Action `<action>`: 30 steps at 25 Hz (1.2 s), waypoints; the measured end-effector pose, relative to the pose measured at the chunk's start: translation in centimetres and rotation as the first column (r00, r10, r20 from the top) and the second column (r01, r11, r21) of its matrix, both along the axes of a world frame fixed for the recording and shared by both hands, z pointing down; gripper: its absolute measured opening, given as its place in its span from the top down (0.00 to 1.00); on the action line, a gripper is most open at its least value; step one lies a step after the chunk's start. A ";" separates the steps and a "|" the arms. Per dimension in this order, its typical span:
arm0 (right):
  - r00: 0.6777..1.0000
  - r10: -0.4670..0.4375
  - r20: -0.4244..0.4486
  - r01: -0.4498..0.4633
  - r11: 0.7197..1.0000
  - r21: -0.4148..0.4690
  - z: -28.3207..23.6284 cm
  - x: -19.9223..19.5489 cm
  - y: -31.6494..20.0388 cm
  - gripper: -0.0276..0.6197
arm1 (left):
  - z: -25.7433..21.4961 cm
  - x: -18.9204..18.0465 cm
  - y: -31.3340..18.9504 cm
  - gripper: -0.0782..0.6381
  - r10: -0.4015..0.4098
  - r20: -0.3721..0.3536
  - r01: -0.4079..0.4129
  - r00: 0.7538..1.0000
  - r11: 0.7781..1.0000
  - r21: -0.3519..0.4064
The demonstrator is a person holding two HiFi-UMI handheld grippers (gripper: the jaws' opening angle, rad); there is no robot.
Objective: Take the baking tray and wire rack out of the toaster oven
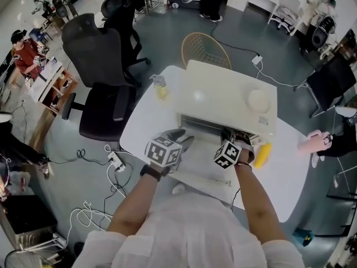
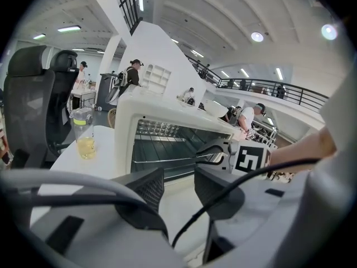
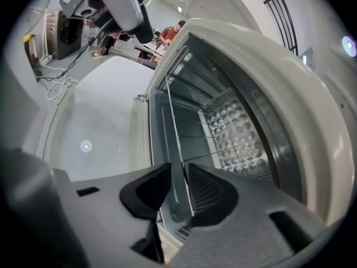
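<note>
I find the toaster oven [image 1: 223, 96], a cream box with rounded corners, standing on a white table [image 1: 290, 177]. Its door [image 1: 203, 172] is folded down flat toward me. The left gripper [image 2: 178, 177] is held level in front of the opening, just short of the door. Its two dark wedge-shaped jaws, ribbed on their inner faces, stand well apart with only bare table and door surface showing in the gap. I record it as empty. The right gripper [image 3: 178, 177] is rolled on its side at the mouth of the cavity. Its jaws are drawn narrow and straddle the front edge of the wire rack [image 3: 176, 133], a grid of thin bright rods. I see a slit of space between the front rod and one pad, so I do not record a firm clamp. The baking tray [image 3: 162, 166], a smooth dull-grey metal sheet, lies directly beside the rack. Both are inside the oven on its side rails, with their near edges at the opening. I note that the rear wall [image 3: 240, 133] is pressed metal covered in round dimples. On the table to the left of the oven stands a clear bottle [image 1: 160, 87] holding yellow liquid. A yellow oblong object [image 1: 262, 155], which I cannot identify, lies at the oven's front right corner, close to the right gripper. A round pale object [image 1: 259, 100] sits on the oven's top.
</note>
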State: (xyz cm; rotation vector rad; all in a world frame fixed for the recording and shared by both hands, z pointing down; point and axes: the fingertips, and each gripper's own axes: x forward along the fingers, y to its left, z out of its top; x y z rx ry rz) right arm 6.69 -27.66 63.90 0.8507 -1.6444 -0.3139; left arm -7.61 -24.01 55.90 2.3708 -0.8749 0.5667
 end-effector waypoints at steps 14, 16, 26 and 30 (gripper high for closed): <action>1.000 0.007 0.000 -0.007 1.000 0.001 -0.3 -0.2 1.9 0.92 | 1.4 -2.7 0.4 0.67 -0.073 0.072 0.077 0.995 0.995 -0.058; 1.000 0.019 0.019 -0.019 1.000 0.005 -0.5 -0.1 3.1 0.92 | 2.3 -2.5 0.6 0.67 -0.089 0.058 0.094 0.994 0.992 -0.080; 0.996 0.045 0.072 -0.046 0.999 0.017 -0.3 -1.3 7.3 0.91 | 4.6 -4.6 -1.1 0.64 -0.221 0.076 0.229 0.972 0.966 -0.121; 0.995 0.048 0.084 -0.050 0.999 0.021 -0.7 -1.6 8.0 0.91 | 5.0 -4.0 -2.0 0.64 -0.207 0.108 0.217 0.972 0.972 -0.090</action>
